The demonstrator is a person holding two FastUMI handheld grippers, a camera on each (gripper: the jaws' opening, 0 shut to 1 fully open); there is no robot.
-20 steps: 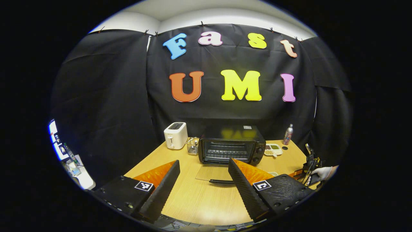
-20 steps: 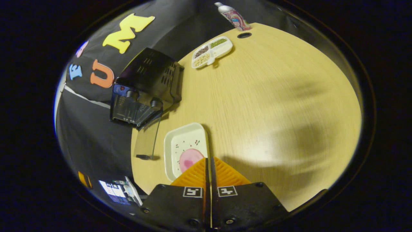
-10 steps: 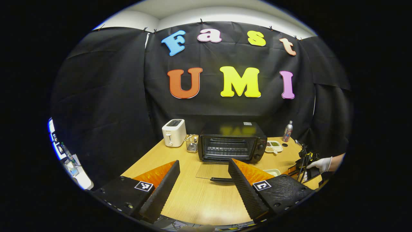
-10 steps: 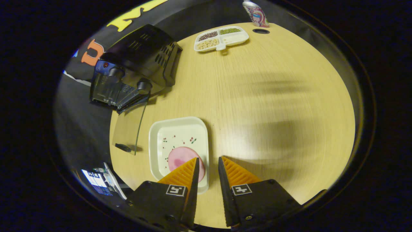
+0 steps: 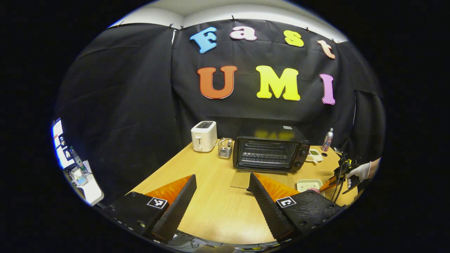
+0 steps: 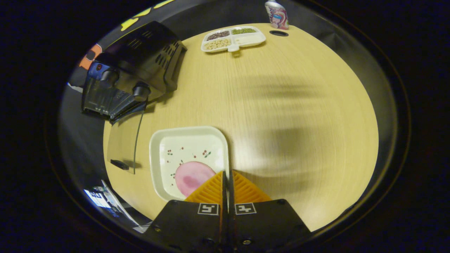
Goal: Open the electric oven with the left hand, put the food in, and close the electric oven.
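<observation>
My right gripper (image 6: 226, 174) has its fingers pressed together on the rim of the white plate (image 6: 182, 147), which holds the pink food (image 6: 191, 177) just in front of the electric oven (image 6: 130, 70). The oven's glass door (image 5: 244, 180) lies folded down flat on the table (image 5: 211, 207). My left gripper (image 5: 221, 182) hangs wide apart and empty, well short of that oven.

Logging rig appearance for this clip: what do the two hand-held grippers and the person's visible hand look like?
The left hand-held gripper has a black housing with a square black-and-white marker on each side and long wedge-shaped fingers with ribbed inner faces. The right hand-held gripper has the same black body, paired markers and ridged wedge fingers. In the left gripper view, the hand wears a white glove, with dark cables beside it.
</observation>
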